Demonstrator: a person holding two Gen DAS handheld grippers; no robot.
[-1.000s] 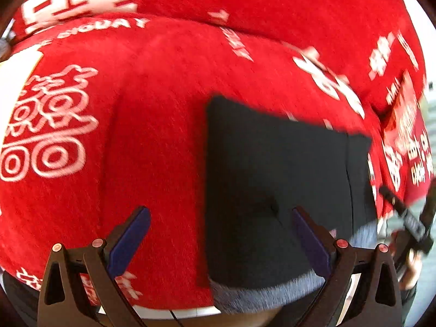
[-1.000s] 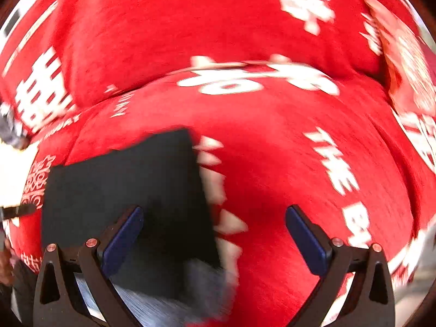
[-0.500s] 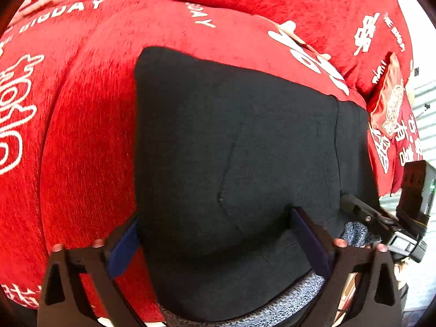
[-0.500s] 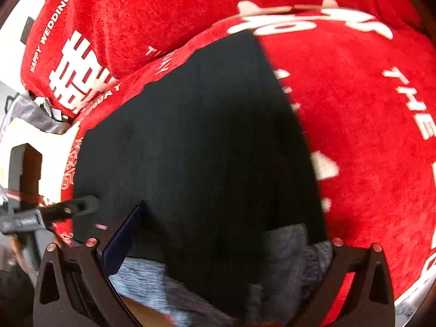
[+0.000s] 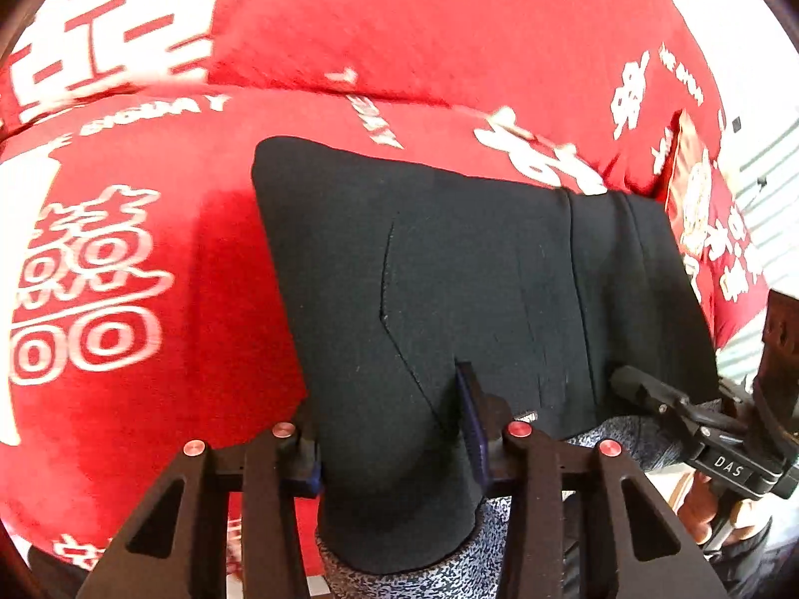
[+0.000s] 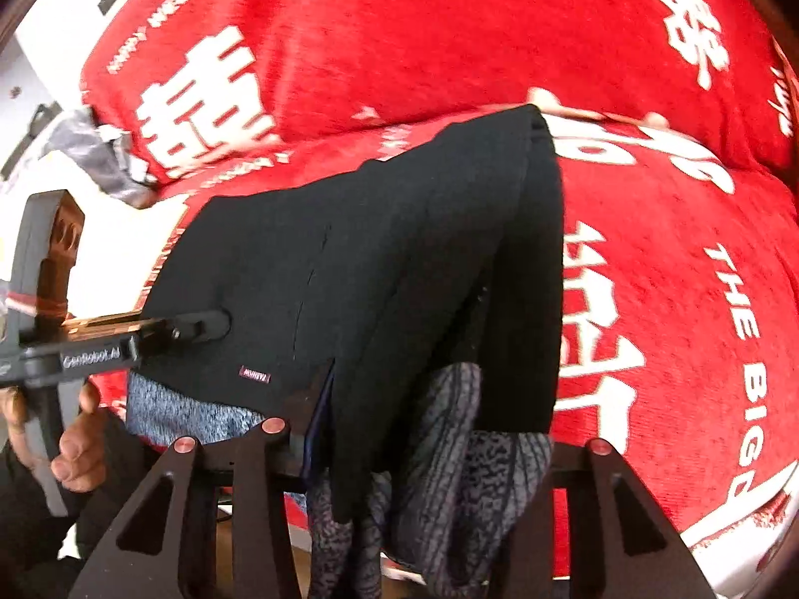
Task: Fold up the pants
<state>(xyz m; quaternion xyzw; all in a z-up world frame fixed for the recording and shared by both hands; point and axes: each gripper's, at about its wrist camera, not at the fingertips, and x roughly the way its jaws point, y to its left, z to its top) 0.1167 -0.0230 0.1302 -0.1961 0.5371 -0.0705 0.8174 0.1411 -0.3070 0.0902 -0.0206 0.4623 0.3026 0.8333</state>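
Both grippers just closed on the pants [image 5: 474, 274] near edge: left gripper [image 5: 394, 444], right gripper [image 6: 429, 449] clamping bunched cloth. Risk: thick grey lining slips out when lifted.

A red plush cover [image 5: 439, 40] printed with white characters and English lettering fills nearly all of both views, draped over what looks like a sofa, with a seam where the seat meets the padded back [image 6: 449, 15]. A red cushion [image 5: 699, 199] with a pale printed design leans at the right end in the left wrist view. Beyond it a pale wall with horizontal stripes [image 5: 769, 159] shows. In the right wrist view a white wall [image 6: 65, 15] stands at upper left, with crumpled grey material [image 6: 95, 149] at the cover's edge. Daylight is bright and even.
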